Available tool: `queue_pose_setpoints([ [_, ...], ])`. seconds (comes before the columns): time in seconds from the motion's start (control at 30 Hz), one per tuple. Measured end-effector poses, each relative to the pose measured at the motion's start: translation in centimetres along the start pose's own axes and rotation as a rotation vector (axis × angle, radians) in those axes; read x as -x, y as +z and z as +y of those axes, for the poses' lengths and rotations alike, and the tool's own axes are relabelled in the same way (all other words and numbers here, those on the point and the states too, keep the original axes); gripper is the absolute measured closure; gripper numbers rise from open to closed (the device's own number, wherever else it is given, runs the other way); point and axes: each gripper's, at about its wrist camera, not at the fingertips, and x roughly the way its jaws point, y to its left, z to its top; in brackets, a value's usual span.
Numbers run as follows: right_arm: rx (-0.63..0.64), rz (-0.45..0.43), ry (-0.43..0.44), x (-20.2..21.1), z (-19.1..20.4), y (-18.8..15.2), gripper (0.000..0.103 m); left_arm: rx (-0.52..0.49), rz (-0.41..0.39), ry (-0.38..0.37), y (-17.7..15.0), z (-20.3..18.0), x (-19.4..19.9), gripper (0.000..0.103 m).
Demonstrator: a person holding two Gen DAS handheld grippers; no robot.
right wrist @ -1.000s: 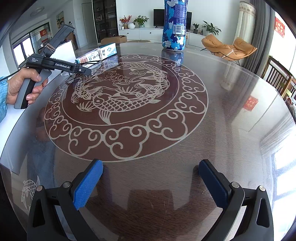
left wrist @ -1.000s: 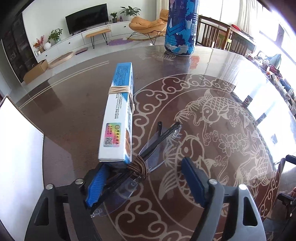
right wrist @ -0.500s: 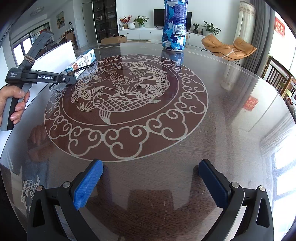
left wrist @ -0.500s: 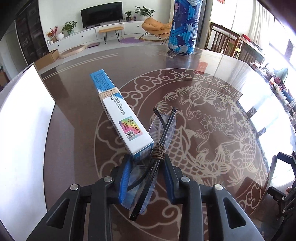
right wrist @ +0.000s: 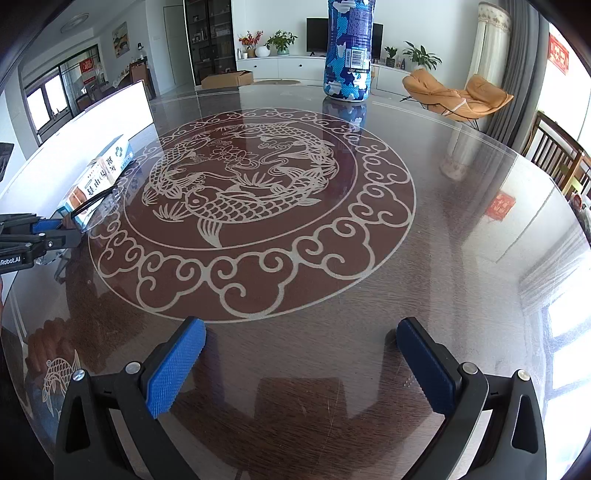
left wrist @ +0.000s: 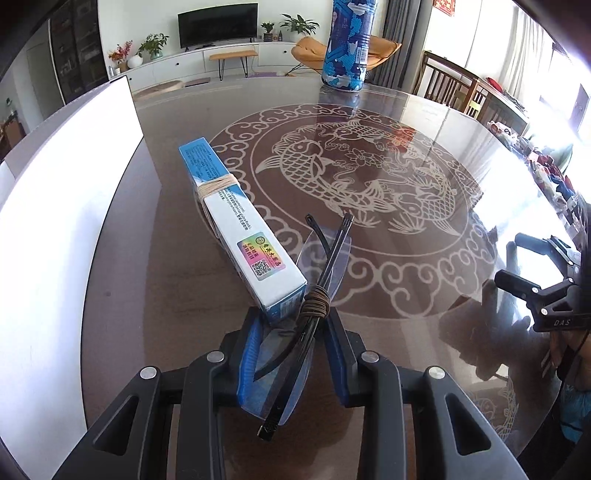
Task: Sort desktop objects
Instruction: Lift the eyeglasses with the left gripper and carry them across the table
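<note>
Your left gripper point(left wrist: 291, 354) has its jaws clamped on the folded glasses point(left wrist: 314, 306), which sit just beside the box point(left wrist: 236, 225) on the surface point(left wrist: 406, 295), near its left edge. They'd just been closing onto the glasses. Your right gripper point(right wrist: 299, 365) hangs over bare glass, jaws wide apart. Bottle point(right wrist: 349, 51) stands at the far side.

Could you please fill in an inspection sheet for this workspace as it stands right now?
Surface: glossy round table with fish inlay.
Job's things: folded glasses bound with a band, beside a banded box; blue bottle upright at far edge.
Clutter: white board at table's left.
Grippers: left gripper shut on the glasses; right gripper open, empty.
Cables: nothing seen.
Surroundings: living room, television, orange lounge chair.
</note>
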Motion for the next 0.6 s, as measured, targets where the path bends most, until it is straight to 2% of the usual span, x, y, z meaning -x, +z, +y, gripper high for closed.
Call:
queue_pose_setpoints([
  [0.3,0.0,0.0,0.0,0.0,0.0,0.0,0.0,-0.06,0.008,-0.007,-3.2,-1.3,1.7,0.07],
  [0.6,0.0,0.0,0.0,0.0,0.0,0.0,0.0,-0.088,0.019,-0.024,-5.0,-1.7,3.0,0.07],
])
